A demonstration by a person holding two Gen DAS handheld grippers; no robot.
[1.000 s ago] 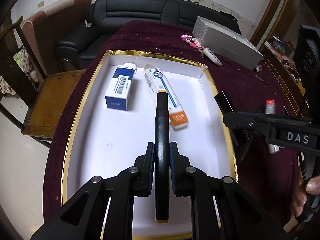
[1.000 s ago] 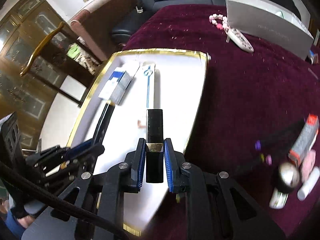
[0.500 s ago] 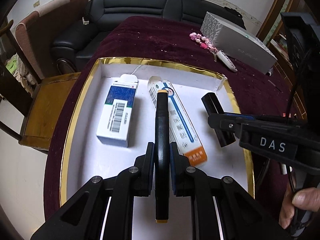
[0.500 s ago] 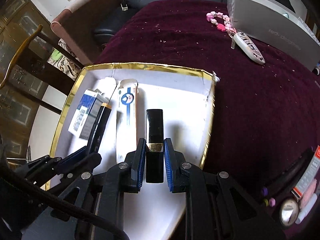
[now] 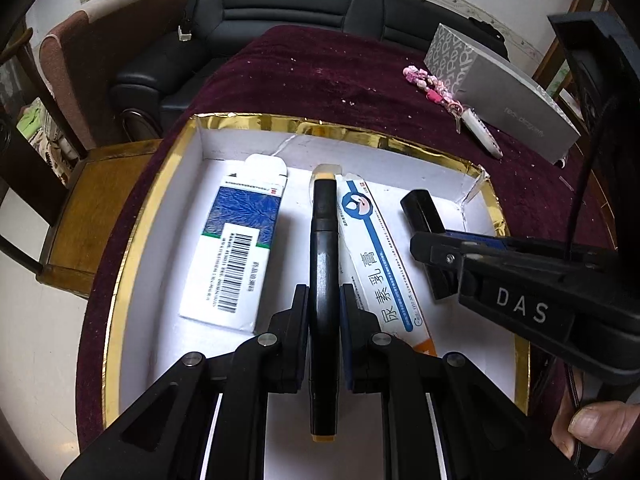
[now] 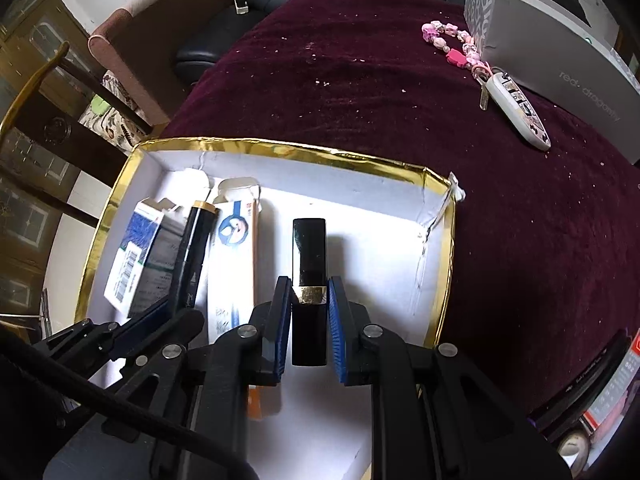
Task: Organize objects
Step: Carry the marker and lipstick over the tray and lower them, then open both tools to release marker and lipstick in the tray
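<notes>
Both grippers have come further in over the gold-rimmed tray (image 5: 144,216) since a second ago. In the left wrist view, the left gripper (image 5: 324,312), lower centre, is clamped on a black pen (image 5: 324,248) between the blue-and-white box (image 5: 236,248) and the long white carton (image 5: 376,256); the right gripper (image 5: 432,248) enters from the right.

In the right wrist view, the right gripper (image 6: 309,312) pinches a black lipstick (image 6: 309,256) at centre, over the tray's white floor. A pink bead keychain (image 6: 456,48) lies upper right on the maroon cloth.
</notes>
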